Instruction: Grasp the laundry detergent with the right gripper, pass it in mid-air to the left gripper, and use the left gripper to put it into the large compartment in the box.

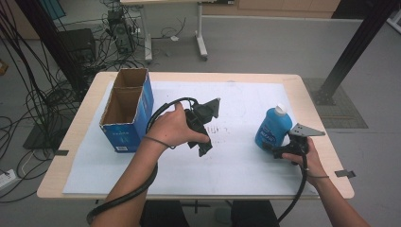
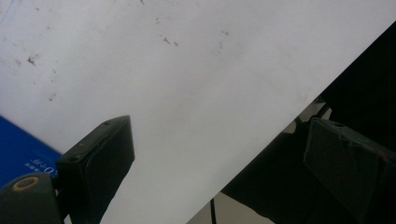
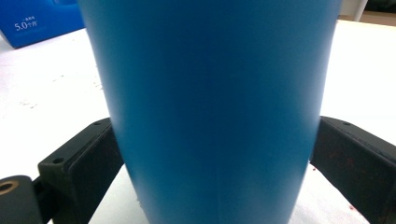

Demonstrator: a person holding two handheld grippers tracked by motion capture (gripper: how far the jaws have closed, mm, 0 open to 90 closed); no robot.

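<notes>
A blue bottle (image 1: 273, 127) with a white cap stands at the right of the white sheet (image 1: 236, 170). My right gripper (image 1: 276, 149) comes at its base from the near side. In the right gripper view the bottle (image 3: 210, 93) spans the whole gap of the right gripper (image 3: 217, 140), and both black pads (image 3: 88, 163) lie against its sides. My left gripper (image 1: 203, 147) hangs over the middle of the sheet, held in the person's left hand. Its jaws stand open in the left gripper view, left gripper (image 2: 219, 130), with nothing between them.
An open-topped blue cardboard box (image 1: 126, 111) stands at the left of the table (image 1: 85, 118); its corner (image 2: 23, 154) is in the left gripper view. Behind the table are cables, a desk frame (image 1: 201, 45) and a black post (image 1: 352, 52).
</notes>
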